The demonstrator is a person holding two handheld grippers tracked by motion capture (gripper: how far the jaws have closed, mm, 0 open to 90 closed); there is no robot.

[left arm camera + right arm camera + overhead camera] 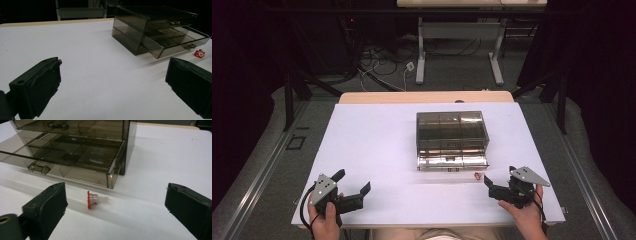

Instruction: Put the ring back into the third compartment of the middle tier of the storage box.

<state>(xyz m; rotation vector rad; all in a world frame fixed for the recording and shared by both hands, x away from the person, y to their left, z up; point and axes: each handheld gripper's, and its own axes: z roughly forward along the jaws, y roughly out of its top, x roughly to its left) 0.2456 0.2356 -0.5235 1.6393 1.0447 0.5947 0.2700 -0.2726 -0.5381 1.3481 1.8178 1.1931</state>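
My right gripper [115, 212] has its jaws wide, and the small red-and-white piece [96, 199] lies on the worktop [162, 155] just ahead between them, long axis across my reach. My left gripper [349, 192], also wide and empty, is well apart from it. Beyond stands the smoky drawer box [82, 150], bottom drawer pulled out; my right gripper view shows its dividers, and my left gripper view shows the piece [199, 53] just short of the drawer front.
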